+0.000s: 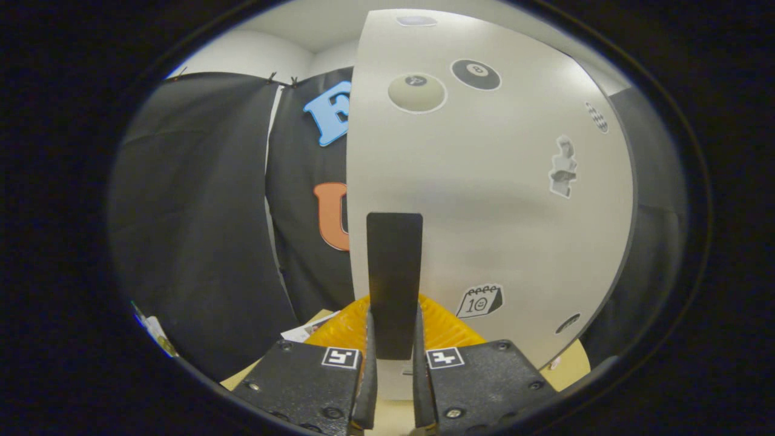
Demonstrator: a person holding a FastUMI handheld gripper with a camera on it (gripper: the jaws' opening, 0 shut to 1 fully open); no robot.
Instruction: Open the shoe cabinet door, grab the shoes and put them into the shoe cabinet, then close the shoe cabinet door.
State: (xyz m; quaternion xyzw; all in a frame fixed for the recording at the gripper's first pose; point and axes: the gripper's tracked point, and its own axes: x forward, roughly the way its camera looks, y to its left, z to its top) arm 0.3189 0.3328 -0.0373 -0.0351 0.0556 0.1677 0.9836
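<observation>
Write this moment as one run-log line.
stage: door handling | gripper: shut on door handle | cabinet door: stickered, just ahead

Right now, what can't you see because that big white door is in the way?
- Inside of the shoe cabinet: gripper view, hidden behind the white door.
- The shoes: behind or beside the door, cannot tell.
- The gripper fingers sit on either side of the black handle; whether both press it is too close to tell.
- The small stickers on the door: too small and bent by the lens.
</observation>
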